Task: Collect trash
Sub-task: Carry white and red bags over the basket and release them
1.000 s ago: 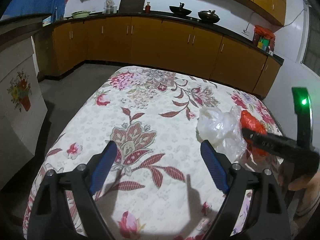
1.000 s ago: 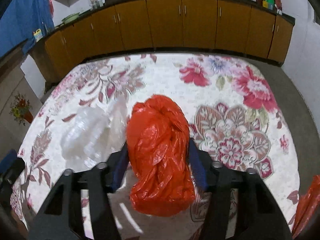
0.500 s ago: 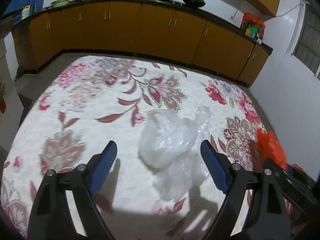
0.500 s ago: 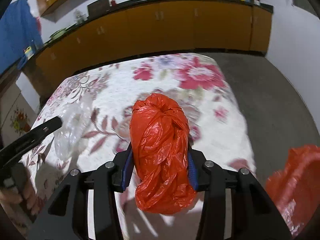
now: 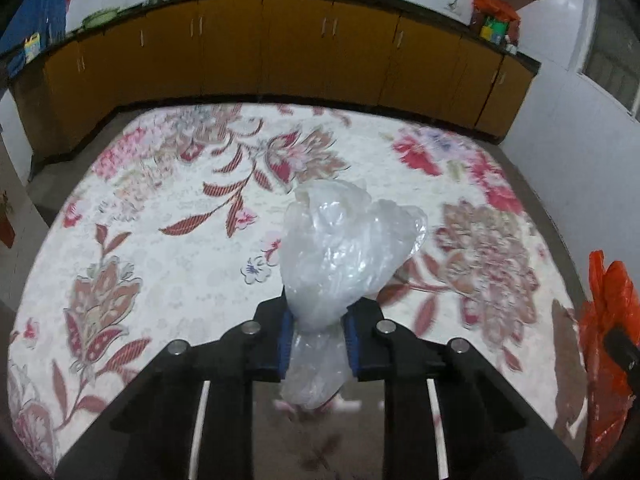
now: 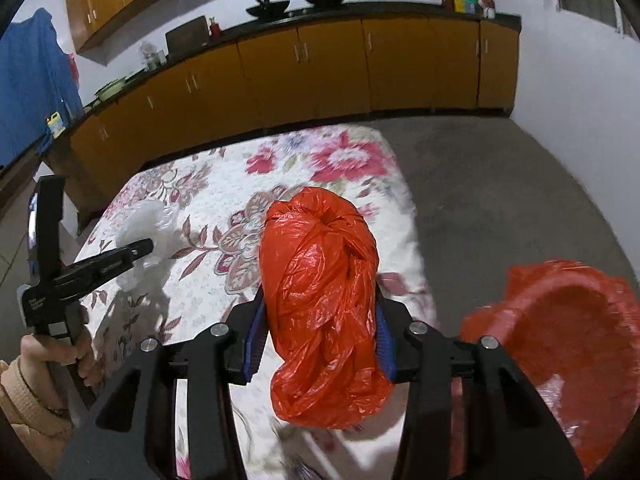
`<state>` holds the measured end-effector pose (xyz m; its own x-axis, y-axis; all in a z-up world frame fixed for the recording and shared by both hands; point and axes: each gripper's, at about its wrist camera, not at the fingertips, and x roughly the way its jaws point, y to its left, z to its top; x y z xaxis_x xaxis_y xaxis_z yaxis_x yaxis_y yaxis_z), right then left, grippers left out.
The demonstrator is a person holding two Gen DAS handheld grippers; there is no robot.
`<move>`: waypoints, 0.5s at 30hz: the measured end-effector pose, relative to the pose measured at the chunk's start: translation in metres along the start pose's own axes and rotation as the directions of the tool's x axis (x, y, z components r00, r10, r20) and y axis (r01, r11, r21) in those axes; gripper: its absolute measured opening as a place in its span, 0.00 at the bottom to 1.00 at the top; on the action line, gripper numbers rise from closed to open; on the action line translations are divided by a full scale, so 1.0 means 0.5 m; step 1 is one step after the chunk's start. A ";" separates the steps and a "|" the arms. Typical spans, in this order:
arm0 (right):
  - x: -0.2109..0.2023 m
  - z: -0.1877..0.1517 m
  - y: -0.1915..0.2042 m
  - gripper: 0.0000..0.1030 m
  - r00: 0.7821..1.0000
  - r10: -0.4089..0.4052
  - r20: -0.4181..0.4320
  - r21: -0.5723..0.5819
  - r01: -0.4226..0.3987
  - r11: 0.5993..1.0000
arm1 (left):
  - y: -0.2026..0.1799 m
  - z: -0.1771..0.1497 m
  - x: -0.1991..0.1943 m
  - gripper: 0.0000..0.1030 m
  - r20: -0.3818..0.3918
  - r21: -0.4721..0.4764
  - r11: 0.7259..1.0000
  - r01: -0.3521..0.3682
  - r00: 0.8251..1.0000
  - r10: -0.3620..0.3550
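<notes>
Your left gripper (image 5: 316, 338) is closing its jaws on the clear plastic bag (image 5: 344, 248); the blue pads (image 5: 285, 340) already pinch its lower neck, and the puffed top stands above the floral bed cover (image 5: 168, 248). Your right gripper (image 6: 318, 338) pinches the knotted orange bag (image 6: 320, 280) between its pads, holding it near the bed's right edge, over cover and grey floor (image 6: 500, 200). Just to the right sits an open orange-lined bin (image 6: 560, 320). From the right wrist view, your left hand (image 6: 48, 356) grips its handle at the lower left, its gripper tip touching the clear bag there
</notes>
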<state>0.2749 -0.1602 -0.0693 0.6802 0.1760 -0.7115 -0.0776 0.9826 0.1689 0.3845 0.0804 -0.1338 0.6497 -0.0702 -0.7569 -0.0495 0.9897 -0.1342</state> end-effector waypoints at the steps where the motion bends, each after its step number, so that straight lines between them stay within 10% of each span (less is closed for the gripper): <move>1: -0.016 -0.002 -0.006 0.44 1.000 -0.008 0.012 0.001 0.008 1.000 | -0.011 -0.003 -0.021 0.21 0.017 0.014 1.000 0.006 1.000 -0.006; 15: -0.266 -0.038 -0.109 0.44 0.970 -0.177 0.170 0.048 0.171 0.984 | -0.229 -0.046 -0.275 0.21 0.129 0.205 0.965 0.161 0.973 -0.190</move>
<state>0.1749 -0.2358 0.0034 0.7969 -0.0129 -0.6040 0.0747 0.9942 0.0772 0.2836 -0.0262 -0.0291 0.7395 -0.2400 -0.6290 0.2126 0.9697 -0.1201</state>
